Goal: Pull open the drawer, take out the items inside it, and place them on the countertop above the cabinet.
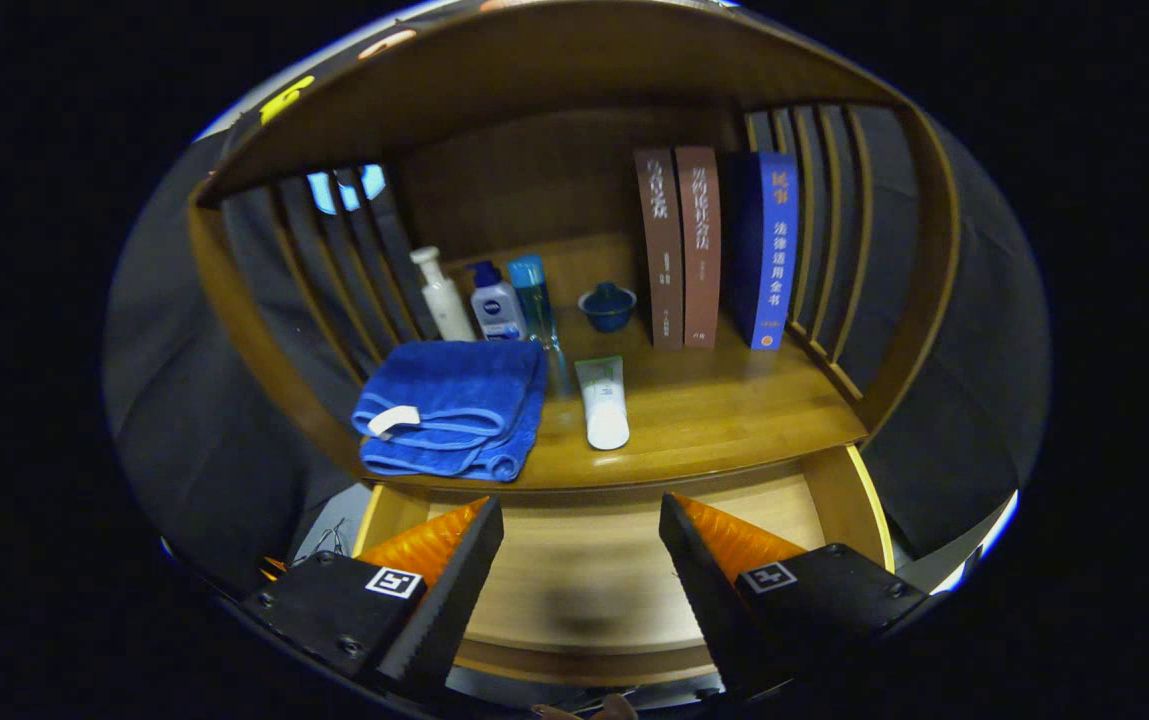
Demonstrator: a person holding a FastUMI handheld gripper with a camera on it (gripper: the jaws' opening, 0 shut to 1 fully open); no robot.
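While apart, jaws over open drawer

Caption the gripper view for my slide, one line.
Open gripper hovers over the pulled-out drawer; folded blue towel and white tube lie on the countertop beyond the fingers.

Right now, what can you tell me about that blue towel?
The towel is deep blue terry cloth, folded into a thick stack with a white tag at its near corner. It lies flat on the countertop, overhanging the front edge, left of a white tube, before three bottles. The open gripper hovers apart from it, over the open drawer.
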